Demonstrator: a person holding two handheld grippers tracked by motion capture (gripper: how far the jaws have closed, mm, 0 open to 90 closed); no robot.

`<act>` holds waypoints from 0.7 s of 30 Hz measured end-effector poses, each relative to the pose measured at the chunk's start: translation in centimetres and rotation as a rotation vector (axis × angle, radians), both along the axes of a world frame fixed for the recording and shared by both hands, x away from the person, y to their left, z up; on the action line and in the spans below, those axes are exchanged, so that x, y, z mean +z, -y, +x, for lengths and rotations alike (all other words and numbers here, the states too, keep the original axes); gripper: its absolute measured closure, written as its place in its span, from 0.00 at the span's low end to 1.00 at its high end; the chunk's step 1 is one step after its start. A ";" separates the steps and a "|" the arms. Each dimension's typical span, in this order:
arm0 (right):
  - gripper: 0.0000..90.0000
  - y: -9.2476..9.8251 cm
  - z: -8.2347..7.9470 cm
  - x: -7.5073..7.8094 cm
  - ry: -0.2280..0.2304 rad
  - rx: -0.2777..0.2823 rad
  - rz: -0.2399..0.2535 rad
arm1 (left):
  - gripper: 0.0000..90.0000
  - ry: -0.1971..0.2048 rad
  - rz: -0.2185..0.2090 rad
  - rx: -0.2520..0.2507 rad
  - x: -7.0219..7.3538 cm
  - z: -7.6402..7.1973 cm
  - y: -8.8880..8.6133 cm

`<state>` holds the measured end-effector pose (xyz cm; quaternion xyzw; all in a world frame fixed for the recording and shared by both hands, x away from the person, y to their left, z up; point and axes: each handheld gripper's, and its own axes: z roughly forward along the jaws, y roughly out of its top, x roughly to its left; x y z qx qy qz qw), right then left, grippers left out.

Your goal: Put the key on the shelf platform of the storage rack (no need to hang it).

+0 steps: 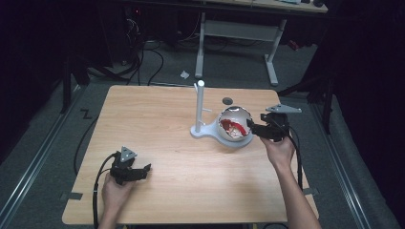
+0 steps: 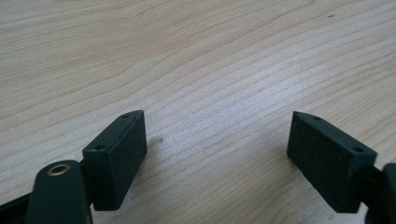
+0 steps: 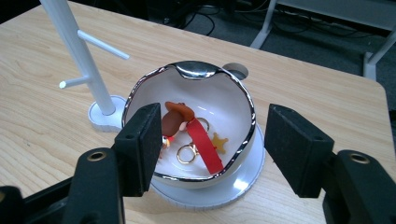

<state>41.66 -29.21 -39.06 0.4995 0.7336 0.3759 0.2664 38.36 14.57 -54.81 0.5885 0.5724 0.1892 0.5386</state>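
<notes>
Your right gripper shows you what the high view blurs: inside the silver-rimmed bowl lie a brown figure, a red ribbon, gold rings and a small gold star. Its jaws stand wide apart, empty, either side of the bowl's near rim.

Your left gripper (at 7 o'clock on the table) is also spread wide, gripping nothing, over bare pale wood.

The bowl sits at 3 o'clock, beside a white pegged stand. Beyond the table are grey floor, cables and a desk frame; the room's edges are too dark to read.
</notes>
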 end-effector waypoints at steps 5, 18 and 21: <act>0.41 0.5 -0.8 0.5 0.017 0.000 0.003 | 0.22 0.000 0.001 0.000 0.0 0.0 0.0; 0.44 1.0 -2.1 1.5 0.025 -0.012 0.004 | 0.22 0.000 0.001 0.000 0.0 0.0 0.0; 0.45 1.4 -2.5 1.6 0.029 -0.012 0.011 | 0.22 0.000 0.002 -0.001 0.0 0.0 0.0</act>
